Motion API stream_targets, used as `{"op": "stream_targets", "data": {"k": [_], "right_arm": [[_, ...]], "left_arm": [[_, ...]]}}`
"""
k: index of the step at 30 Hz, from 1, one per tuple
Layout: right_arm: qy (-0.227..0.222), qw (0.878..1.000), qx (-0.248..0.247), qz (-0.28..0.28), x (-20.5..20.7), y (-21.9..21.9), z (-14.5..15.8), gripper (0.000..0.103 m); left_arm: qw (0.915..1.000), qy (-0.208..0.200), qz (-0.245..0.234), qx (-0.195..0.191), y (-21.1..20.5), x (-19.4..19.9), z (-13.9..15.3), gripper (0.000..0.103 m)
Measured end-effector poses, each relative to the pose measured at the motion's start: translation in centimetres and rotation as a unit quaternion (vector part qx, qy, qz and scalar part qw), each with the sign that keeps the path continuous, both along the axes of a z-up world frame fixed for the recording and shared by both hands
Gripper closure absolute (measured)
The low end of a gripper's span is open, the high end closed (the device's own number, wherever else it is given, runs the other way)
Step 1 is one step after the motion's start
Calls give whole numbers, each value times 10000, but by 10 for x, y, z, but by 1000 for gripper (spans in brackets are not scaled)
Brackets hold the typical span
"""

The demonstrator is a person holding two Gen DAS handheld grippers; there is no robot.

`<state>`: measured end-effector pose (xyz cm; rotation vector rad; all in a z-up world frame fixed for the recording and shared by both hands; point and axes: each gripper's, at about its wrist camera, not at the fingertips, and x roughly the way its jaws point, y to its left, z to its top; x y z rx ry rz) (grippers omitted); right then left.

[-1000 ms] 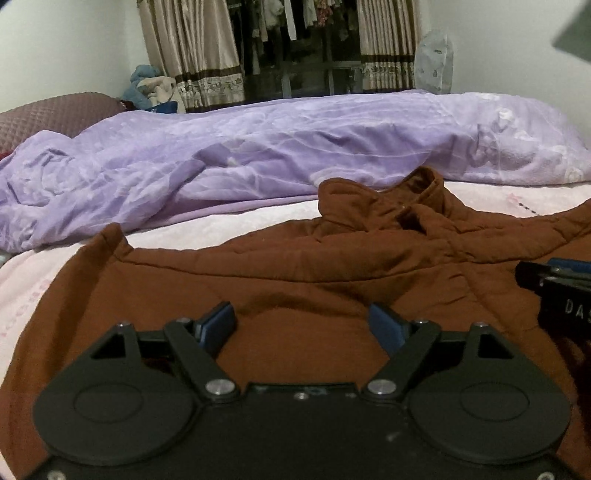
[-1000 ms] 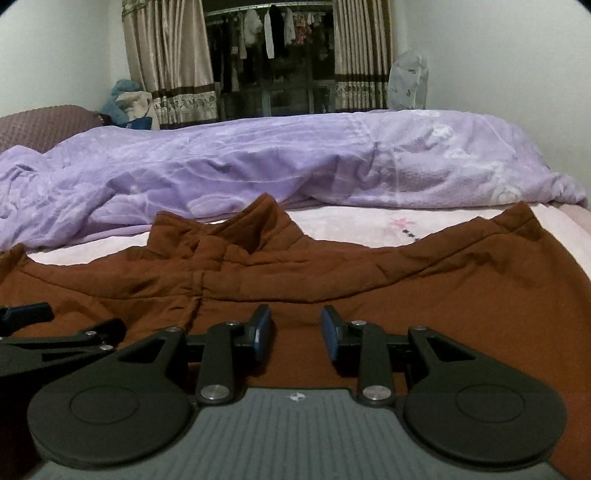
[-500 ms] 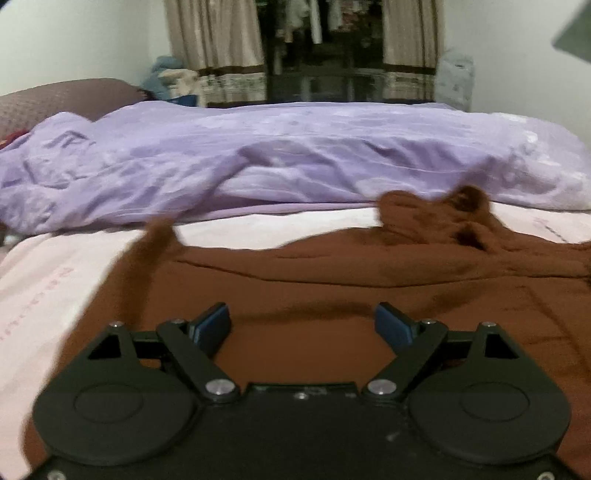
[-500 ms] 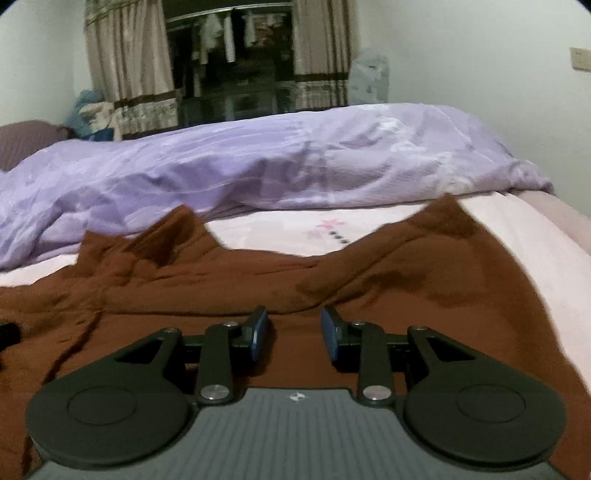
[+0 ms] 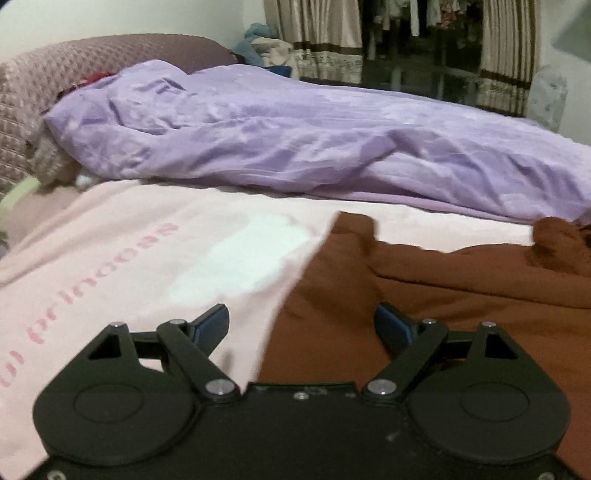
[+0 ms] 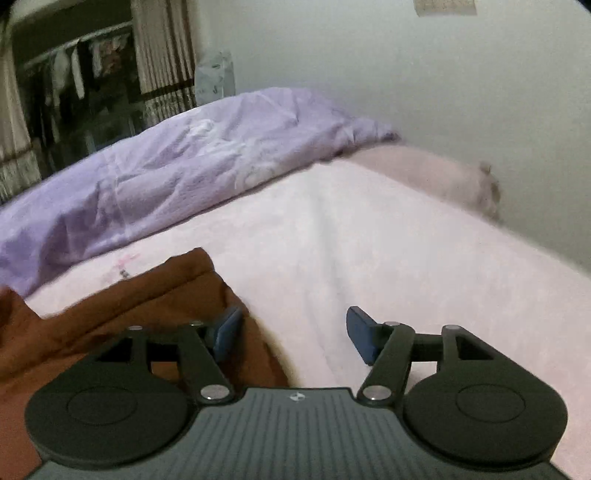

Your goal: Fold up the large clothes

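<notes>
A large brown garment [image 5: 461,295] lies spread flat on the pink bed sheet [image 5: 147,258]. In the left wrist view my left gripper [image 5: 301,325] is open and empty, straddling the garment's left edge low over the bed. In the right wrist view the garment [image 6: 110,325] fills the lower left, and my right gripper [image 6: 293,332] is open and empty over its right edge, its left finger above the cloth and its right finger above the bare sheet [image 6: 369,240].
A crumpled purple duvet [image 5: 314,147] lies along the far side of the bed, also in the right wrist view [image 6: 166,166]. A quilted headboard [image 5: 74,74] stands at the left. A wall [image 6: 406,74] borders the bed's right side. Curtains [image 5: 314,33] hang behind.
Both grippers have swung outward: the left toward the garment's left edge, the right toward its right edge. The right gripper's jaws have opened wider. The garment has not moved.
</notes>
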<state>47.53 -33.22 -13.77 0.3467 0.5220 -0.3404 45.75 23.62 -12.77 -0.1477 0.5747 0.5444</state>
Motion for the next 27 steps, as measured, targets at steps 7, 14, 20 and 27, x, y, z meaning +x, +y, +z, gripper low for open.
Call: {"op": "stream_targets", "data": {"k": [7, 14, 20, 27], "right_arm": [[-554, 9983, 66, 176, -25, 15, 25, 44], [-879, 9891, -734, 926, -107, 25, 40, 25], [-711, 9840, -769, 1443, -136, 7, 24, 11], [-253, 9861, 31, 1640, -112, 0, -2, 0]], "left_arm": [[9997, 146, -170, 81, -6, -15, 23, 16], [9950, 338, -879, -343, 0, -80, 32, 17], [9895, 457, -1277, -501, -16, -104, 12, 10], [9795, 256, -1225, -1576, 1, -118, 0, 1]]}}
